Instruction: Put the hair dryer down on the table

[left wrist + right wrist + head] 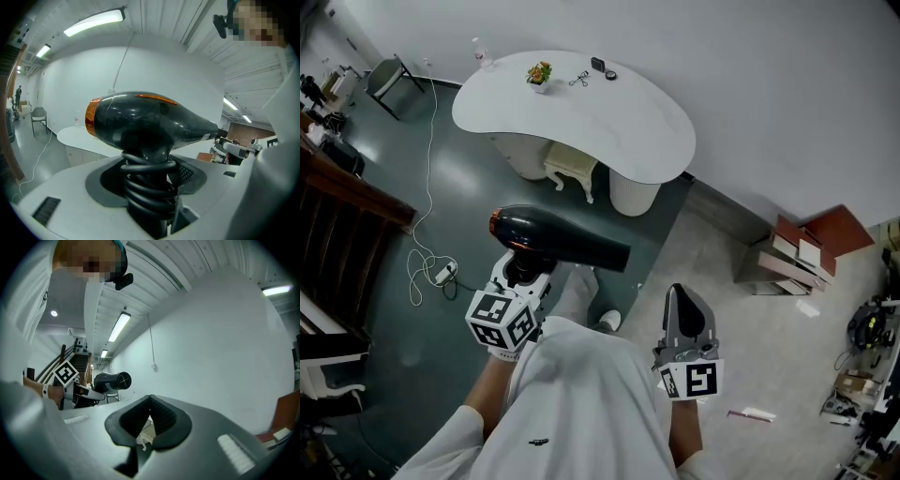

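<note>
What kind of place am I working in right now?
Probably a staged dressing corner inside a large lab or workshop hall: a white curved table with a small ornate stool partly under it, a power strip trailing cable over the dark floor, and piled gear at the right.

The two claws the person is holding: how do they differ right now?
The left claw is clamped on the black hair dryer, gripping its cord-wrapped handle; the right claw holds nothing. The left claw's jaws stand wide around that handle, while the right claw's jaws are closed with their tips touching. Both are hand-held and point forward, away from the person.
</note>
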Available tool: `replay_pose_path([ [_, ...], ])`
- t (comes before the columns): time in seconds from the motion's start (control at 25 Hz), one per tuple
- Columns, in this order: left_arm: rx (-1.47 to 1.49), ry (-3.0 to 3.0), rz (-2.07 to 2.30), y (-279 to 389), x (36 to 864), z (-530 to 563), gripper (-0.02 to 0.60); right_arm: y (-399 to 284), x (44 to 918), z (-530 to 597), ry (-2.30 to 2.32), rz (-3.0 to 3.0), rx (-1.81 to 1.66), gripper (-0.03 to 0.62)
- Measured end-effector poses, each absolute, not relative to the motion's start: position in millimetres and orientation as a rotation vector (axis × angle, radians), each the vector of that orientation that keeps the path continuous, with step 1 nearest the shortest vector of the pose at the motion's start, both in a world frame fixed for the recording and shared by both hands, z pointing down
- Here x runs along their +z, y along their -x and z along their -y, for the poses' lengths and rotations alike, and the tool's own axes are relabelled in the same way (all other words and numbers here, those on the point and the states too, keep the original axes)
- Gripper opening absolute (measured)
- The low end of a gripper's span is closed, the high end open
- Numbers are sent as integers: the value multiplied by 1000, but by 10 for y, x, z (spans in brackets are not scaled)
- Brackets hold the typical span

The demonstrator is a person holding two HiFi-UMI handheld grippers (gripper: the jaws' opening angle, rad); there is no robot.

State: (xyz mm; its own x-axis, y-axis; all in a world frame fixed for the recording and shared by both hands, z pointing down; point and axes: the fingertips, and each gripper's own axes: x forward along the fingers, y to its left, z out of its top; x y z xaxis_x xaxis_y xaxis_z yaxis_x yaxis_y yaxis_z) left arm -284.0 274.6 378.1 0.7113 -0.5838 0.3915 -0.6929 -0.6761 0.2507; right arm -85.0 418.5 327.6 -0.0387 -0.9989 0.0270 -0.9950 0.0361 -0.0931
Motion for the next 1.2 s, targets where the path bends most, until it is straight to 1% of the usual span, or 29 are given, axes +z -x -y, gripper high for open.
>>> replay_pose_path([
  [0.48,434,-2533,898,2324,3960,-2133,262,466,3357,-3631,2219,-2195,-181,11],
  [0.76,439,-2551,869,2007,3942,-1507,262,223,3364,-2990,2233,-2181,-197,11],
  [1.2,443,-2576,780,1683,3875,-462,262,29,3218,-1905,2291,-2138,-177,11],
])
